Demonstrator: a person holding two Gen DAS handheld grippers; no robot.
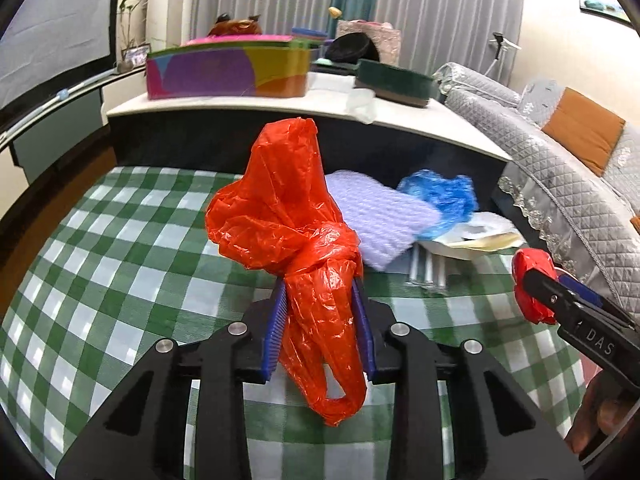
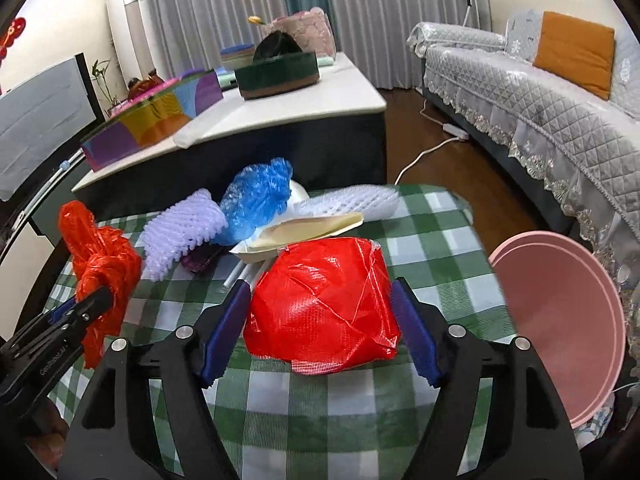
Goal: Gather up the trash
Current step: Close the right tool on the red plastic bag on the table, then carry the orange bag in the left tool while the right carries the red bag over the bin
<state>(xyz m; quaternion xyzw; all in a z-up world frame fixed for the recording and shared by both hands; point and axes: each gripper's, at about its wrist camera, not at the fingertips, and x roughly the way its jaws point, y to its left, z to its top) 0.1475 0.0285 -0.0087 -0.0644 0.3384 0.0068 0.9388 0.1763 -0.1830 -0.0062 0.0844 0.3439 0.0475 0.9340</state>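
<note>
While both grippers hang over a green-checked table [image 2: 420,216], the left gripper [image 1: 320,280] is clenched on a knotted orange plastic bag [image 1: 288,216], its blue pads [image 1: 276,328] pinching the crumpled plastic below the knot, clear of the cloth. Toward the table's far edge lies a heap of trash: a lilac foam net [image 2: 180,232], a crumpled blue plastic cover [image 2: 256,196], a cream paper tray [image 2: 304,232] and a white foam net [image 2: 352,200]. Nearer the table's middle, the right gripper [image 2: 320,300] grasps a taped red bundle [image 2: 324,312] between widely set jaws. Beyond the table's right edge stands a pink bucket [image 2: 560,320], with a grey quilted sofa [image 2: 540,100] behind.
</note>
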